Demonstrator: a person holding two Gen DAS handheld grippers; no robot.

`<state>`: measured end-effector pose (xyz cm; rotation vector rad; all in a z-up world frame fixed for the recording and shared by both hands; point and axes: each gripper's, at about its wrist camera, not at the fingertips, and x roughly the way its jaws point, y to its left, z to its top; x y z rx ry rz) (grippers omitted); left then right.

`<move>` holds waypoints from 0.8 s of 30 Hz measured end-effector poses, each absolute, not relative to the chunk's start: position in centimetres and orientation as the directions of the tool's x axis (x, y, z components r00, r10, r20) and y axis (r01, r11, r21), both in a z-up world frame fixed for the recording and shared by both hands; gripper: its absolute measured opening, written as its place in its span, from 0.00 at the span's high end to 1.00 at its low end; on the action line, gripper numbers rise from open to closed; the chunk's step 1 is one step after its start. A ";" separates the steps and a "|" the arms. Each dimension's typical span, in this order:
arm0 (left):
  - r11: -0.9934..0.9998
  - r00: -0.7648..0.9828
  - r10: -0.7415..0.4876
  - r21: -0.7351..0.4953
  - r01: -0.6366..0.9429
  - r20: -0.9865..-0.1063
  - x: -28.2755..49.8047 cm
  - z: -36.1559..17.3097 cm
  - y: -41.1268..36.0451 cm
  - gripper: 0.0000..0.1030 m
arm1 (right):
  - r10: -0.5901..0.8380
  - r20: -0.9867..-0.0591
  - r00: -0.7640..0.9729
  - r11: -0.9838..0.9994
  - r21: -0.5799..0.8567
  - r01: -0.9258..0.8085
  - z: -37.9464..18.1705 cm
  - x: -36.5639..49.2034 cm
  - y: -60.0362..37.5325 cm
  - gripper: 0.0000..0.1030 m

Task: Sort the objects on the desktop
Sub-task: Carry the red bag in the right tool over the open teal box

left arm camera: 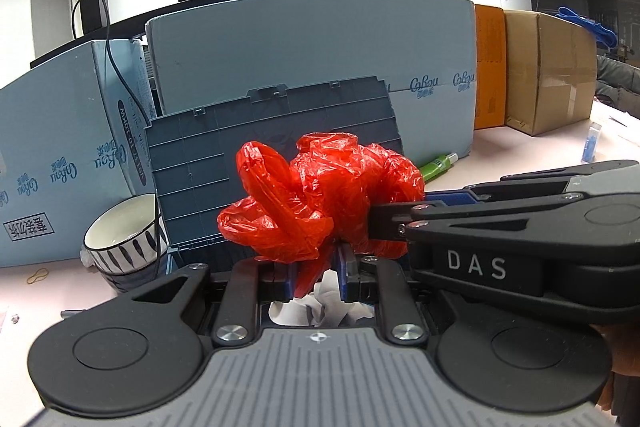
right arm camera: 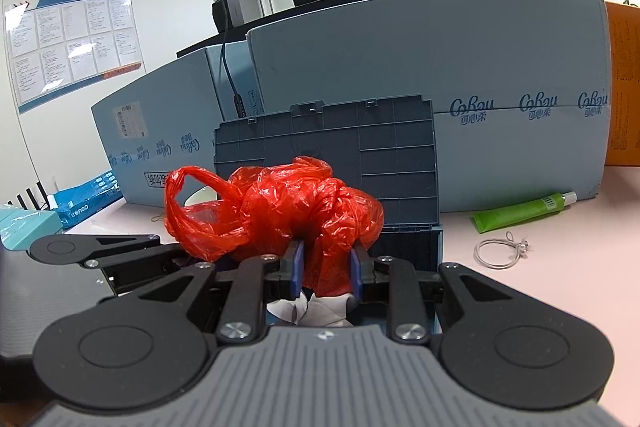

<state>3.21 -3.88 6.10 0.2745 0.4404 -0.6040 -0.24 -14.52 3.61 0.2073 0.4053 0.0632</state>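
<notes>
A crumpled red plastic bag [left arm camera: 320,199] hangs in front of the raised lid of a dark blue storage box [left arm camera: 272,131]. My left gripper [left arm camera: 316,267] is shut on the bag's lower part. My right gripper [right arm camera: 326,267] is shut on the same red plastic bag [right arm camera: 280,211] and enters the left wrist view from the right [left arm camera: 400,219]. White crumpled paper [left arm camera: 320,307] lies under the bag, seemingly inside the box. The box's lid [right arm camera: 328,147] stands upright behind the bag.
Large light blue cartons [left arm camera: 312,43] stand behind the box. A striped bowl [left arm camera: 124,239] sits left of it. A green tube [right arm camera: 524,211] and a wire ring [right arm camera: 496,251] lie on the pink desk [right arm camera: 560,267]. Brown cartons [left arm camera: 548,67] stand far right.
</notes>
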 end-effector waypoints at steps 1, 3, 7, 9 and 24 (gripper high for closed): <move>0.792 0.735 -0.484 0.120 0.598 -0.475 3.3 6.1 -3.9 0.85 | 0.104 -0.386 0.917 0.977 0.214 -0.021 3.6 -0.2 -14.5 0.73; 0.795 0.737 -0.482 0.118 0.595 -0.474 3.3 6.0 -3.8 0.85 | 0.109 -0.384 0.917 0.975 0.219 -0.024 3.5 -0.1 -14.6 0.73; 0.801 0.744 -0.474 0.120 0.586 -0.471 3.3 6.0 -3.5 0.85 | 0.124 -0.381 0.916 0.973 0.229 -0.037 3.4 0.0 -14.5 0.73; 0.805 0.746 -0.469 0.119 0.581 -0.473 3.3 5.9 -3.3 0.85 | 0.134 -0.384 0.913 0.971 0.234 -0.044 3.3 0.1 -14.4 0.73; 0.846 0.779 -0.409 0.122 0.519 -0.475 3.0 5.8 -1.0 0.85 | 0.228 -0.382 0.896 0.956 0.260 -0.133 2.8 1.2 -13.0 0.73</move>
